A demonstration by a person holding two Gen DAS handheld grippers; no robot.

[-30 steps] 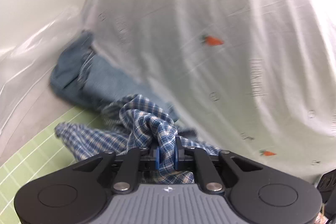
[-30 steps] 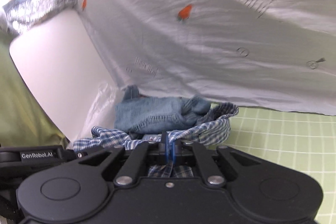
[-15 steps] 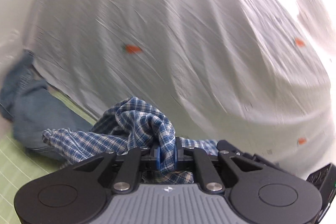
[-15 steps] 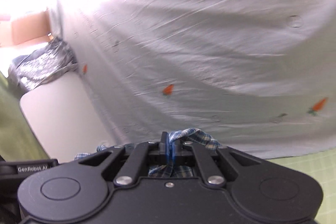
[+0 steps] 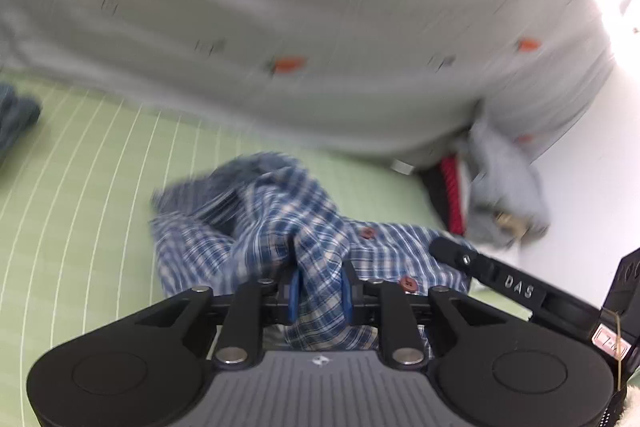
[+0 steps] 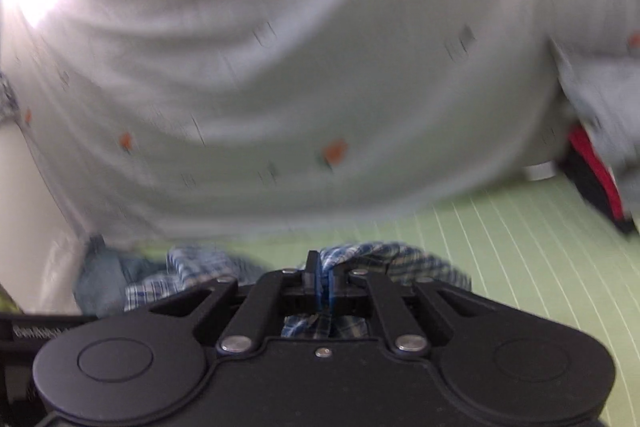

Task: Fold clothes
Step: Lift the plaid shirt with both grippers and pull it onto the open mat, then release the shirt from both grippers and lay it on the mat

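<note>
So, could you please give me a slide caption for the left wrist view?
Left gripper holding bunched blue plaid shirt above green gridded mat.

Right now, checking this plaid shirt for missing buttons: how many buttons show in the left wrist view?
2, both dark red on the blue plaid shirt: one button up the placket, another by the right finger. Folds may hide more.

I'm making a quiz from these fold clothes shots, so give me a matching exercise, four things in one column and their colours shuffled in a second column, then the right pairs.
Things:
1. shirt
2. mat
3. sheet
4. shirt buttons

Colours:
A. pale green with white lines
B. dark red
C. blue and white check
D. whitish with small orange motifs

Pairs: 1-C, 2-A, 3-D, 4-B
</note>
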